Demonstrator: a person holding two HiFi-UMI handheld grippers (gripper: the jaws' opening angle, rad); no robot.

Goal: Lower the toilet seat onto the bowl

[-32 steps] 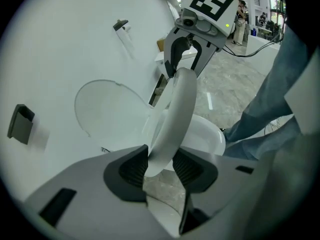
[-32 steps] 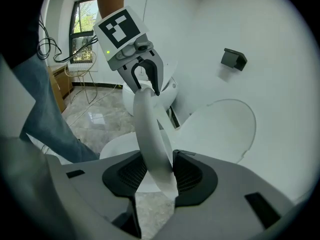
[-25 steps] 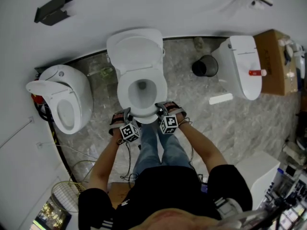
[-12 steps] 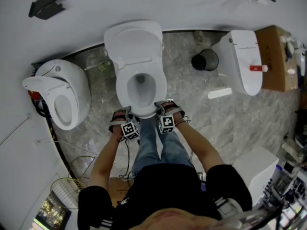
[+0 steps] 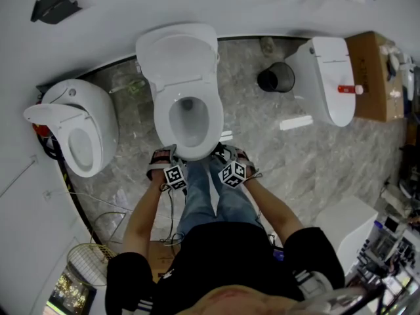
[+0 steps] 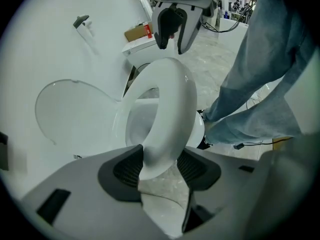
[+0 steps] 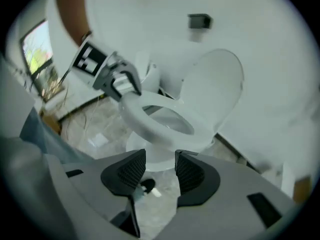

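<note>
**Seat (image 5: 162, 123) nearly on bowl (image 5: 189, 126), release not finished**

Seat and bowl line up almost exactly from the head view, and the lid (image 5: 177, 54) stands upright at the back. The lowering itself looks all but done. In the right gripper view the seat's front seems to sit slightly above the bowl rim. Whether it rests fully on the rim cannot be told from these angles.

Left gripper (image 6: 160, 165) is at the seat's front edge on the person's left side. Its view shows the rim running down between the pads (image 6: 127, 169), which appear to touch it on both faces. So the grip reads as clamped on the seat, but only lightly. Those jaws have just been opening with the rim between them, which suggests a let-go under way rather than a firm hold.

Right gripper (image 7: 160, 166) is at the front on the other side. Its jaws stand apart and grip nothing. The seat and bowl front lie just beyond its tips, and only floor (image 7: 100, 134) shows below the gap.

What seems left, by this reading:
- Let the seat's front settle the last bit onto the bowl, if it has not already.
- Open the left jaws clear of the rim.
- Draw both grippers back.
</note>
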